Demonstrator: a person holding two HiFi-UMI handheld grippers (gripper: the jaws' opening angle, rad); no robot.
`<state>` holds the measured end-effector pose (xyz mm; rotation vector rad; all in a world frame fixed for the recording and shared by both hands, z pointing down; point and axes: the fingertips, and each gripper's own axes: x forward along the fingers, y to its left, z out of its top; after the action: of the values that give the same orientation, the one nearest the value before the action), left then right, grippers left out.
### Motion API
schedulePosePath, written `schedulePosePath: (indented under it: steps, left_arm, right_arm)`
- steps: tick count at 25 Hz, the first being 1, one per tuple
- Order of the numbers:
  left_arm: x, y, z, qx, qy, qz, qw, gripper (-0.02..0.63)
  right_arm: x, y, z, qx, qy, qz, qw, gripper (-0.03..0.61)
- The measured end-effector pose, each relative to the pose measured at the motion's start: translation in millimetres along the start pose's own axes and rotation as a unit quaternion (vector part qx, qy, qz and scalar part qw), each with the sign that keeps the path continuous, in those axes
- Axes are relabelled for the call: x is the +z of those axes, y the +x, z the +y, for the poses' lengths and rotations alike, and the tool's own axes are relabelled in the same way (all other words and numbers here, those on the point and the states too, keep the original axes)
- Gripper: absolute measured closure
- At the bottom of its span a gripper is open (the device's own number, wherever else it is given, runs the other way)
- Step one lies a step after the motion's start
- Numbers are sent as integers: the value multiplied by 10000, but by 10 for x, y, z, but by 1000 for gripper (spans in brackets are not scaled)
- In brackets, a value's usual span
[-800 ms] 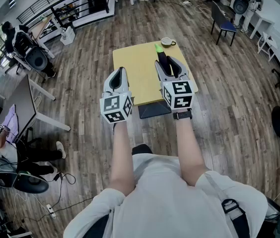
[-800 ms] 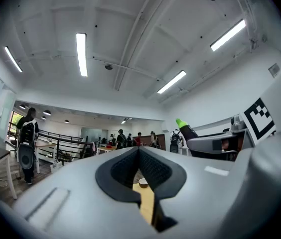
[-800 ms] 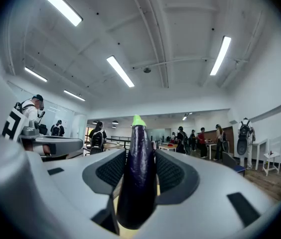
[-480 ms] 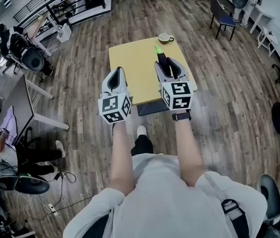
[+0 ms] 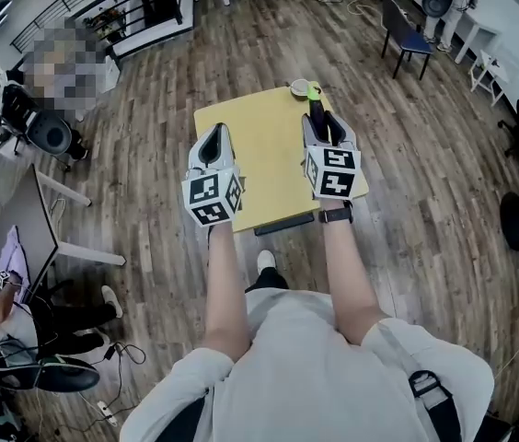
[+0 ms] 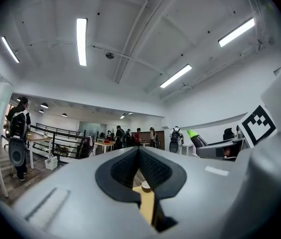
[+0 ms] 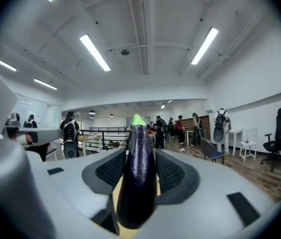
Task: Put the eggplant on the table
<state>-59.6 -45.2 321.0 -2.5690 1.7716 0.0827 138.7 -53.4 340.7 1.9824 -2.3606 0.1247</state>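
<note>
The fingers [image 7: 179, 174] of the right gripper [image 7: 138, 154] stand fairly wide and press on both flanks of the eggplant [image 7: 137, 178]. It lies lengthwise between them with its thick end nearest the hand. The eggplant is long, glossy and dark purple, narrowing to a bright green cap that sticks out past the fingertips towards twelve o'clock. From overhead, the right gripper [image 5: 327, 122] holds the eggplant [image 5: 316, 109] level in the air over the far right part of the yellow table [image 5: 259, 155], not resting on it. A cup [image 5: 300, 87] stands on the table's far edge, at about eleven o'clock from the green cap. At nine o'clock from the right gripper is the left gripper [image 5: 215, 136], also level. The left gripper's [image 6: 138, 153] ribbed fingers [image 6: 155, 171] meet at the tips with nothing between them, and only the yellow tabletop and the cup show through the hollow behind.
</note>
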Motion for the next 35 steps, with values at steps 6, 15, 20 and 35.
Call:
schedulePosePath:
  steps: [6, 15, 20, 35]
  left_arm:
    - [-83, 558, 232, -182, -89, 139, 9997, 606]
    - [-182, 1147, 638, -346, -303, 0, 9989, 606]
    - [-206, 1419, 986, -172, 142, -81, 9997, 606]
    - [-1178, 1929, 1516, 301, -185, 928, 9951, 606]
  right_arm:
    - [132, 447, 50, 169, -94, -104, 9998, 390]
    - [49, 1129, 293, 290, -218, 72, 9993, 391]
    - [94, 1569, 448, 196, -163, 51, 9997, 391]
    - [-661, 2536, 692, 705, -353, 1053, 9913, 390]
